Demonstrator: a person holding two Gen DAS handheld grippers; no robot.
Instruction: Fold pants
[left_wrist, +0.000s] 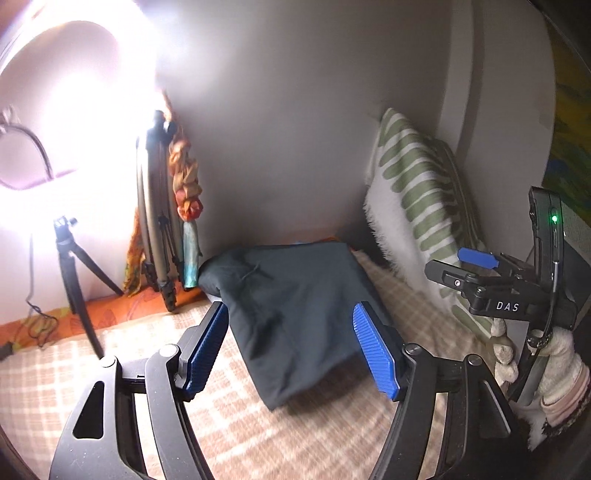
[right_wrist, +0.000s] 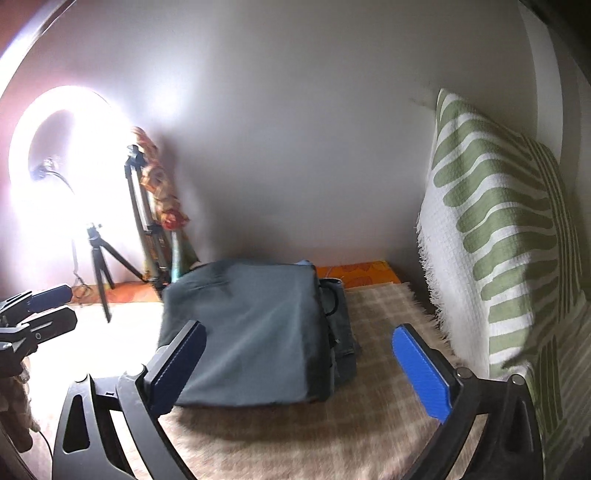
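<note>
Dark grey-blue pants (left_wrist: 291, 306) lie folded in a thick square stack on the checked beige blanket (left_wrist: 110, 369). They also show in the right wrist view (right_wrist: 251, 328), with a waistband and cord at the stack's right side. My left gripper (left_wrist: 290, 339) is open and empty, just in front of and above the stack. My right gripper (right_wrist: 295, 354) is open and empty, over the stack's near right edge. The right gripper also shows at the right of the left wrist view (left_wrist: 480, 273), and the left gripper at the left of the right wrist view (right_wrist: 40, 314).
A green-and-white striped pillow (right_wrist: 498, 240) leans on the wall at right. A lit ring light (right_wrist: 59, 166) on a small tripod (right_wrist: 99, 266), a folded tripod (left_wrist: 159, 206) and a hanging cloth (left_wrist: 186, 184) stand at the back left. An orange sheet (right_wrist: 358, 275) edges the wall.
</note>
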